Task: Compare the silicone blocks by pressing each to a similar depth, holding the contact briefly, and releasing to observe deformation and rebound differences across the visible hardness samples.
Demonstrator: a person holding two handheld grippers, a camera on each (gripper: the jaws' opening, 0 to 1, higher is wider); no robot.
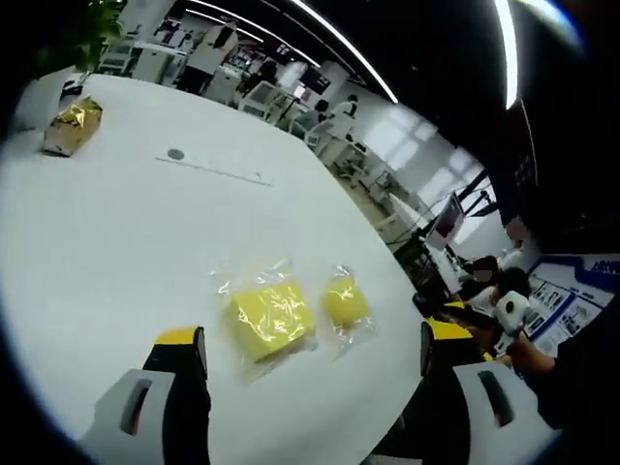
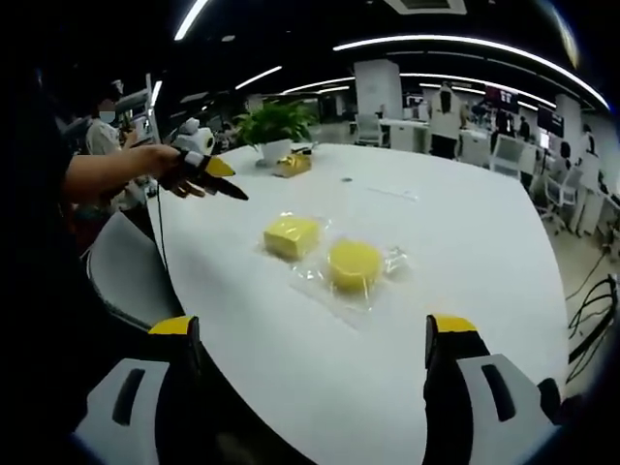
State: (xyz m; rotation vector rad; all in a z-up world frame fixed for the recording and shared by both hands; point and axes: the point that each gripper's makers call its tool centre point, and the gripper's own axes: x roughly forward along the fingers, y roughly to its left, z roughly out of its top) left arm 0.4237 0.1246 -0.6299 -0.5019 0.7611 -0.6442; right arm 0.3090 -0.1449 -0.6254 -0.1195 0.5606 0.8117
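Observation:
Two yellow silicone blocks lie in clear plastic bags on the white table (image 2: 465, 242). The square block (image 1: 271, 315) (image 2: 291, 235) and the round block (image 1: 344, 302) (image 2: 355, 263) sit side by side. My left gripper (image 1: 312, 354) hovers just short of the square block, jaws wide open and empty. From the right gripper view, the left gripper (image 2: 231, 184) is held by a hand above the table's left edge. My right gripper (image 2: 315, 344) stands open and empty over the near table edge, well back from both blocks.
A gold box (image 1: 73, 126) (image 2: 294, 163) sits at the far end of the table beside a potted plant (image 2: 276, 121). A hand (image 1: 528, 354) with a white device shows past the table's right edge. Desks, chairs and people fill the room behind.

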